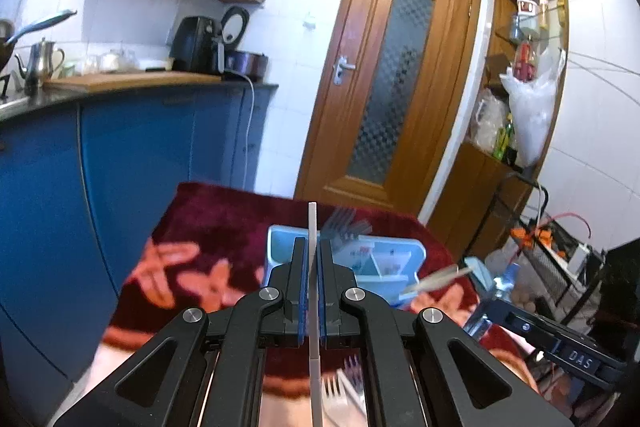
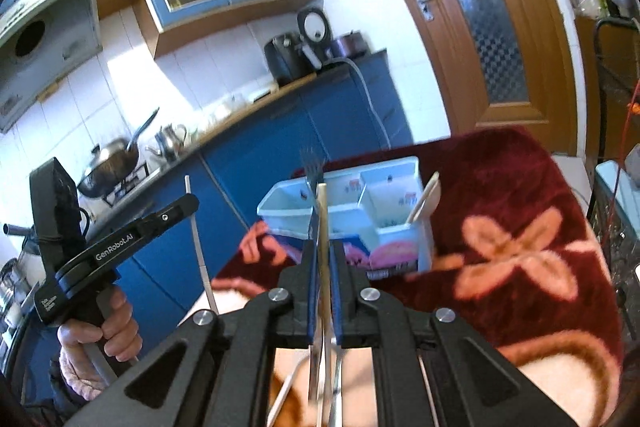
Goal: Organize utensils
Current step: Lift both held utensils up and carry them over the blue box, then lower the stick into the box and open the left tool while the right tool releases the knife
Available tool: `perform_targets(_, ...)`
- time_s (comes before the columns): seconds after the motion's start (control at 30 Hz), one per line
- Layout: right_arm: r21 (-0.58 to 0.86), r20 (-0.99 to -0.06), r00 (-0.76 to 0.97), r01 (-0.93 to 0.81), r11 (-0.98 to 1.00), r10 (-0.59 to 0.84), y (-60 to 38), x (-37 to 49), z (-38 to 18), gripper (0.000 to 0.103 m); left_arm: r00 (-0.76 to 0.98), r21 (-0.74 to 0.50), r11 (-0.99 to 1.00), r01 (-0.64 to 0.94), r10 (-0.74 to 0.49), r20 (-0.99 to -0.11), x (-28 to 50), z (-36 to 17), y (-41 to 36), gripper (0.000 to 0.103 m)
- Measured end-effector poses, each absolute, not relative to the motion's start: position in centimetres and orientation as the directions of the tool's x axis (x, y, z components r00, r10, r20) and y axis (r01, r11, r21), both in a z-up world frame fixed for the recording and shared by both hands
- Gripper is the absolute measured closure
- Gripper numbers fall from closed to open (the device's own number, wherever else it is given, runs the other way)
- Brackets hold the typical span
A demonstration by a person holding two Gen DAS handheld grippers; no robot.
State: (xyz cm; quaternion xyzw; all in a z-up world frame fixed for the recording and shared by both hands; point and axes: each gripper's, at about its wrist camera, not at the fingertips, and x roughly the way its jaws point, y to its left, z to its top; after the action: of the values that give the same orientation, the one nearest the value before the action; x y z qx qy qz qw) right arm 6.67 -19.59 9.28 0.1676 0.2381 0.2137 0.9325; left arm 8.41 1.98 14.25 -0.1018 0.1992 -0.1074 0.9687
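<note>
My left gripper is shut on a thin white chopstick that stands upright between its blue pads. Behind it a light blue utensil organizer sits on the dark red flowered cloth, with forks standing in it. My right gripper is shut on a pale wooden chopstick, held just in front of the organizer. A fork stands in the organizer's left compartment and a wooden spoon in its right one. More utensils lie on the cloth beneath the grippers.
Blue kitchen cabinets and a counter with a kettle and air fryer run along the left. A wooden door stands behind the table, and a cluttered rack to the right. A hand holds the left gripper's handle.
</note>
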Motion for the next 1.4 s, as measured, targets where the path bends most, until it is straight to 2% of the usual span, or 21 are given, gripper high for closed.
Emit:
perform_targets(0.33, 0.409, -0.28, 0.871, -0.272, 0.871, 0.403, -21.7, 7.5, 12.5, 0.095, 0.952, -0.22, 0.963, 0.157, -0.207, -0.226, 11.2, 17.5, 1.6, 0.099)
perform_targets(0.53, 0.349, -0.25, 0.901, -0.258, 0.901, 0.355, -21.5, 7.8, 13.7, 0.096, 0.983, -0.204, 0.975, 0.084, -0.114, -0.141, 14.1, 18.6, 1.8, 0.099)
perform_targets(0.73, 0.334, -0.212, 0.916, -0.261, 0.906, 0.341, -21.4, 9.0, 14.9, 0.096, 0.985, -0.256, 0.964, 0.077, -0.114, -0.132, 16.5, 18.3, 2.1, 0.099)
perform_targets(1.03, 0.294, -0.132, 0.95, -0.234, 0.927, 0.282, -21.2, 10.7, 16.6, 0.096, 0.993, -0.181, 0.982, 0.057, -0.074, -0.088, 17.4, 15.7, 0.6, 0.099)
perform_targets(1.17, 0.249, -0.139, 0.964, -0.189, 0.95, 0.228, -20.6, 12.1, 15.9, 0.095, 0.993, -0.182, 0.981, 0.06, -0.078, -0.093, 17.6, 14.7, 0.6, 0.099)
perform_targets(1.4, 0.235, -0.194, 0.957, -0.166, 0.958, 0.214, -20.2, 14.3, 14.3, 0.096, 0.987, -0.187, 0.98, 0.068, -0.094, -0.134, 18.3, 13.0, 0.7, 0.099)
